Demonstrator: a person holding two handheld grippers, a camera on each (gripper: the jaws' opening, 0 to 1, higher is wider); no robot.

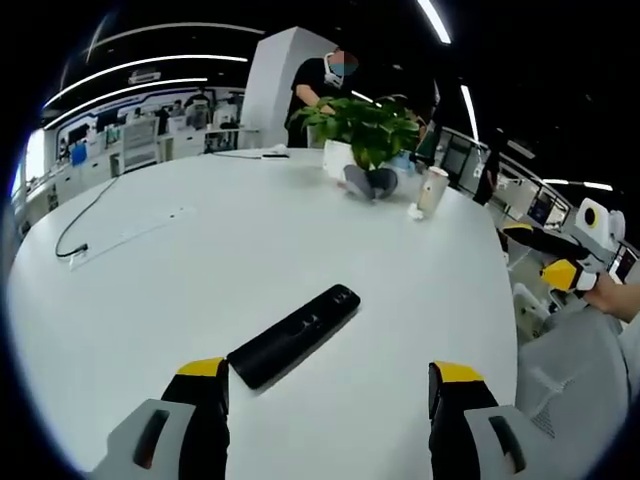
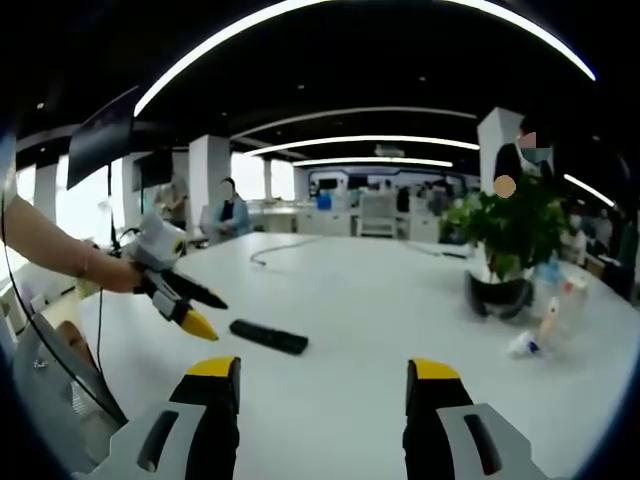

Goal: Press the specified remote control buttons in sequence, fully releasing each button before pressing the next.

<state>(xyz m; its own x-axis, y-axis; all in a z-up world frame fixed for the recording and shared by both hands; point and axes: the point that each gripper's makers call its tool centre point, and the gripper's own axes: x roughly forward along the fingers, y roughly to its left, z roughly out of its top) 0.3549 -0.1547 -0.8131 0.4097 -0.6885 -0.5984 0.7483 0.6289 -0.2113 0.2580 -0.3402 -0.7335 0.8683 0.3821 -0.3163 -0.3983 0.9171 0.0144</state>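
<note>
The remote (image 1: pixel 294 336) lies on the white surface (image 1: pixel 250 250), lower centre of the left gripper view, just above the left gripper (image 1: pixel 330 385); both grippers' jaws gape wide, right gripper (image 2: pixel 323 385) empty.

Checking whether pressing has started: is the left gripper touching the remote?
Apart. In the left gripper view, white table shows between the left gripper and the remote, which lies just beyond its open jaws.
</note>
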